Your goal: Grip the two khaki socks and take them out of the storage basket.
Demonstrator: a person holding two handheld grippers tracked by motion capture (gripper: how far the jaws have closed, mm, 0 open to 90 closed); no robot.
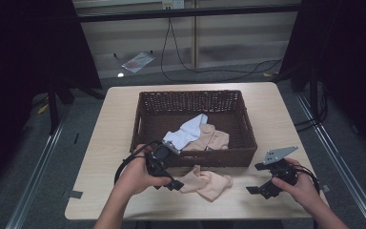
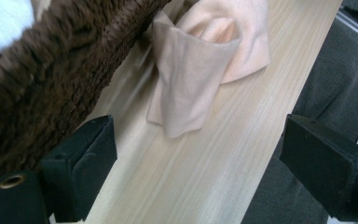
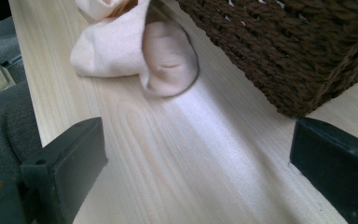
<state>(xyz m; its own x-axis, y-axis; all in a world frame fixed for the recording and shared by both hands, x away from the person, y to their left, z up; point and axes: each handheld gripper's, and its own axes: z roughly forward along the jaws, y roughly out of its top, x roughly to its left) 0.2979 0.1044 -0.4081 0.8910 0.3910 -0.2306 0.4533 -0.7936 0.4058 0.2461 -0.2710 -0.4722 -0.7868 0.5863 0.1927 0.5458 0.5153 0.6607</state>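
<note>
A peach cloth [image 1: 206,183] lies crumpled on the table just in front of the brown wicker basket [image 1: 145,129]. My left gripper [image 1: 174,184] sits low at the cloth's left end, its tips right beside the fabric. In the left gripper view the jaws [image 2: 191,172] stand open and bare, with the peach cloth [image 2: 205,70] a little ahead and the basket wall [image 2: 51,84] at the left. My right gripper [image 1: 256,178] is to the right of the cloth and points toward it. It is open [image 3: 196,177] with nothing between the jaws, and the cloth [image 3: 140,51] lies ahead.
Inside the basket lie a white cloth [image 1: 187,133] and another peach cloth [image 1: 209,139]. The basket's front wall [image 3: 284,46] stands close to both grippers. The wooden table [image 1: 114,124] has bare room left and right of the basket, and its front edge is near the hands.
</note>
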